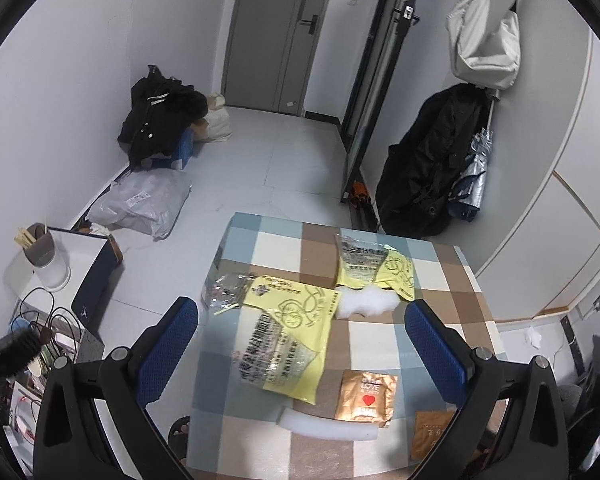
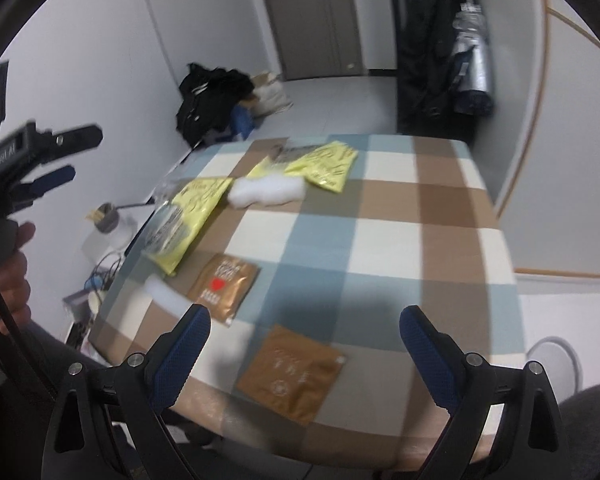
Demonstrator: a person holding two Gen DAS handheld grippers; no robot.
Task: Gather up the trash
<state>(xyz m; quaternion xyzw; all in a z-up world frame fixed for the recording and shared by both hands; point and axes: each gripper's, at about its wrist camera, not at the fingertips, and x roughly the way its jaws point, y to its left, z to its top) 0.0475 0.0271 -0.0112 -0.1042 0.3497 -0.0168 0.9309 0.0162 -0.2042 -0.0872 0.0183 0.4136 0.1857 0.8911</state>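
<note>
Both tongs gape, empty: left gripper [image 1: 300, 344] over the near yellow wrapper [image 1: 288, 336], right gripper [image 2: 304, 344] above the plain brown sachet [image 2: 290, 374] on the checked table [image 2: 420, 240]. Suggest pinching an edge; flat foil slips.

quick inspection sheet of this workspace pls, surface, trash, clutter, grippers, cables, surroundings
surface: checked tablecloth covering the table.
job's things: two yellow bags, white foam lump, white foam strip, gold heart packet, brown packet, all lying flat.
clutter: clear wrapper at the table's left edge.
grippers: left gripper and right gripper open, holding nothing, above the table.
cables: tangle on the side desk.
surroundings: door, black clothes pile, hanging white bag.
</note>
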